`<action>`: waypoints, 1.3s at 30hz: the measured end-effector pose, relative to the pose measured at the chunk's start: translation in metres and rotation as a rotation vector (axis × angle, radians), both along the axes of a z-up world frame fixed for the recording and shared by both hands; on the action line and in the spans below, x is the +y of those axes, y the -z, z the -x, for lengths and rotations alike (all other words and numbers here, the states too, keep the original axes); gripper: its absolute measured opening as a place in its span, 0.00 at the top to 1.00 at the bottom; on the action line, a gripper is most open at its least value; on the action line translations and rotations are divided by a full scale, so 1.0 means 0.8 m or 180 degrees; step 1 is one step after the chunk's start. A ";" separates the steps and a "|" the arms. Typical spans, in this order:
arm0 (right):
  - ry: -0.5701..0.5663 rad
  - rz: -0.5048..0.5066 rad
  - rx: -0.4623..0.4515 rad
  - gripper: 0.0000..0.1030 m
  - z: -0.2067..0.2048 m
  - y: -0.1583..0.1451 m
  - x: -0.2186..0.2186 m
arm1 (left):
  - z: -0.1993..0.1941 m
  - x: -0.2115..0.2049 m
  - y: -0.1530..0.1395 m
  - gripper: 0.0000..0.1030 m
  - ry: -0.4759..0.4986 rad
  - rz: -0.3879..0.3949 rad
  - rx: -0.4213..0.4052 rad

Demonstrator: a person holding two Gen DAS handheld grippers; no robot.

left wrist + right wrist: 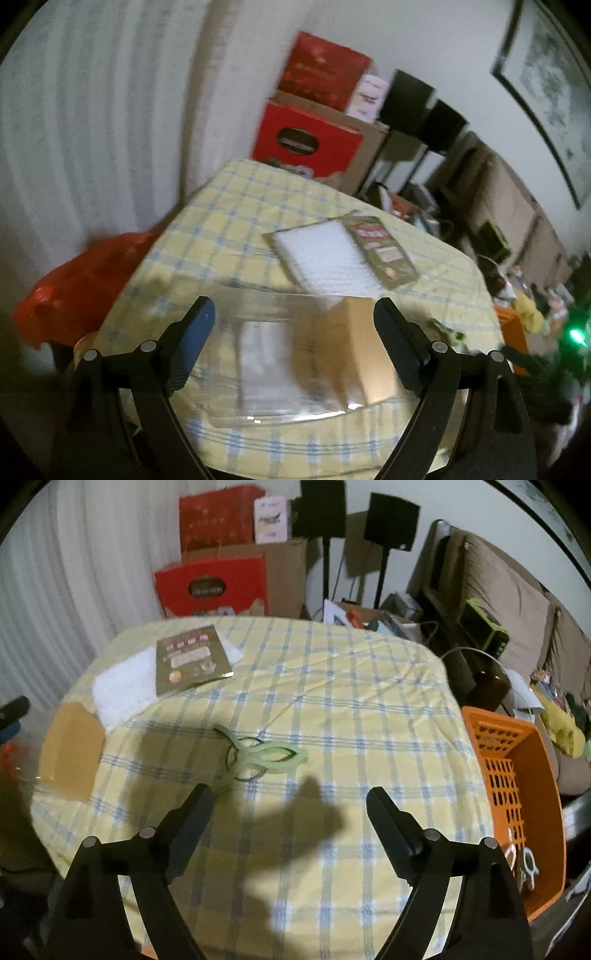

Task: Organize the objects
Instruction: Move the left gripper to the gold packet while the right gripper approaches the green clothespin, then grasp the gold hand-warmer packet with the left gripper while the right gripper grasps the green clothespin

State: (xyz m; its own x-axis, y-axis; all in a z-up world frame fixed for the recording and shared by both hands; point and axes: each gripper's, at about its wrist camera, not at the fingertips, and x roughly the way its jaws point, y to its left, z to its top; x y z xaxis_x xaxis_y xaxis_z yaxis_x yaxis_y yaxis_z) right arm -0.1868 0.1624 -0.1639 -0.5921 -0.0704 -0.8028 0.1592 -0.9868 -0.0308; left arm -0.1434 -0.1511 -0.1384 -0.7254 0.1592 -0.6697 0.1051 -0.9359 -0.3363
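Both tongs are spread and empty. The left tongs (pixel 293 317) straddle a clear packet (pixel 280 365) on the checked surface (pixel 332 686). The right tongs (pixel 290 803) hover beside green clips (pixel 258 757), left of the orange basket (pixel 517 775). Likely next: pinching one for the basket.

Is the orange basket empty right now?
No. The orange basket holds a few small whitish clip-like items at its near end.

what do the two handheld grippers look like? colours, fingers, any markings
Both are matte black: two angled fingers on curved linkage arms, with round silver pivot pins. The left gripper has a blue pad on one of its fingers. The right gripper shows only black ribbed pads. No cables, markings or sleeves visible.
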 end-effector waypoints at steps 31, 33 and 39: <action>0.0412 0.0387 0.0073 0.33 0.027 -0.007 0.082 | 0.206 0.201 0.024 0.06 -0.0541 0.0145 -0.0547; 0.0488 0.0405 0.0095 0.33 0.021 -0.012 0.099 | 0.225 0.202 0.044 0.06 -0.0732 0.0382 -0.0644; 0.0591 0.0452 0.0075 0.33 0.008 -0.020 0.130 | 0.236 0.210 0.080 0.03 -0.0918 0.0718 -0.0670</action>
State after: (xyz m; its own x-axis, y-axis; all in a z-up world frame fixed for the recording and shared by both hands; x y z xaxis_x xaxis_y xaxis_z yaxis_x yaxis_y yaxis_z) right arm -0.1935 0.2665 -0.1478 -0.6238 -0.0698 -0.7785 -0.0247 -0.9937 0.1090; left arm -0.3322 0.0167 -0.2025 -0.5625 -0.1980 -0.8028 0.4180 -0.9058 -0.0695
